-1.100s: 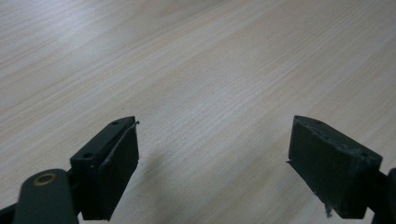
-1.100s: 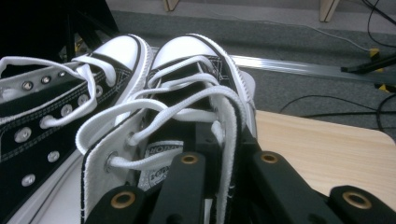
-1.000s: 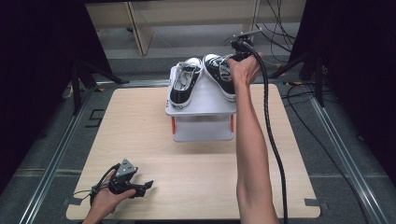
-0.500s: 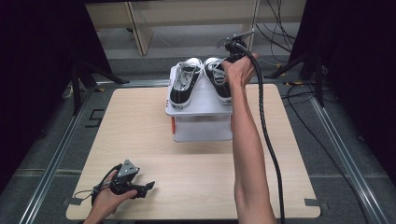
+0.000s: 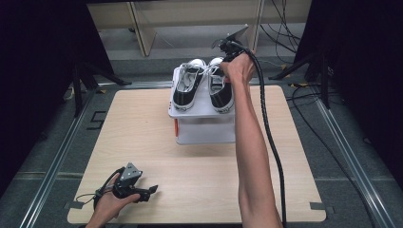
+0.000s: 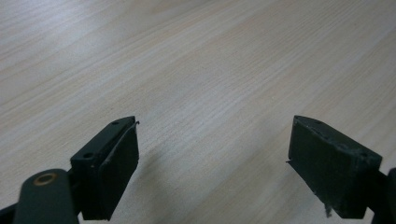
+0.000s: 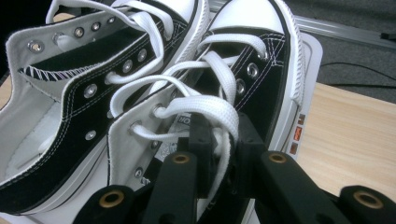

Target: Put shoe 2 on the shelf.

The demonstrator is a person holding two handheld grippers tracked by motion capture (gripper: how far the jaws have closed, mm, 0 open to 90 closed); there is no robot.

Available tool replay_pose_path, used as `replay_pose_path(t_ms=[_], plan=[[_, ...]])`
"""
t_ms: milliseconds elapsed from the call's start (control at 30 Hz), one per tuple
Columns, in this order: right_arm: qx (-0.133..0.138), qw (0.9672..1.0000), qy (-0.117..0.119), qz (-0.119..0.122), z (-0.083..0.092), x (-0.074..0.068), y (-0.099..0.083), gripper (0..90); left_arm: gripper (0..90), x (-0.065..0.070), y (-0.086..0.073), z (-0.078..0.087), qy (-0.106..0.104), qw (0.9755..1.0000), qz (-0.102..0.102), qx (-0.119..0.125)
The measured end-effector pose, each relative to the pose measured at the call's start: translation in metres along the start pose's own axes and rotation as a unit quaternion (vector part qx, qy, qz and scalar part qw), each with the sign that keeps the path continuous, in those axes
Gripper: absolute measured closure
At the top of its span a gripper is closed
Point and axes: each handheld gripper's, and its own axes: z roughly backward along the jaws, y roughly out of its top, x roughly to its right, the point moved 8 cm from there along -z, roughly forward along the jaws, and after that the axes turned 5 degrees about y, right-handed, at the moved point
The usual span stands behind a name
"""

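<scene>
Over the last second the right gripper [image 5: 227, 47] moves away from the person, rising past the toes at the far edge of the white stand [image 5: 204, 121]. The right-hand sneaker [image 5: 220, 88], which lay angled outward, now sits straight and close beside the left sneaker [image 5: 187, 85]. Its white lace [image 7: 205, 112] is drawn up, pinched between the fingers [image 7: 201, 154].

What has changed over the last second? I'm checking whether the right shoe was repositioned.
The right gripper, shut on the right shoe, pulled it from its splayed angle into line beside the left shoe on the white stand. The left gripper stayed open, low over the table.
</scene>
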Motion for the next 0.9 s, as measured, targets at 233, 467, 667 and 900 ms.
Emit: replay_pose_path(t_ms=[233, 467, 667, 900], plan=[[-0.025, 0.9995, 0.007, -0.018, -0.007, 0.011, -0.013, 81.7, 16.0, 0.000, 0.000, -0.001, -0.001, 1.0000, 0.002, 0.001], [-0.011, 0.9982, 0.045, -0.038, -0.006, 0.009, -0.016, 82.6, 16.2, 0.001, -0.001, -0.002, -0.002, 1.0000, 0.000, -0.007], [0.009, 0.9965, 0.070, -0.044, 0.000, 0.004, -0.010, 82.4, 16.2, 0.001, -0.001, -0.001, -0.004, 1.0000, 0.004, -0.008], [-0.004, 0.9976, 0.054, -0.044, -0.006, 0.007, -0.016, 81.4, 16.2, 0.001, -0.001, -0.001, -0.003, 1.0000, 0.003, -0.008]])
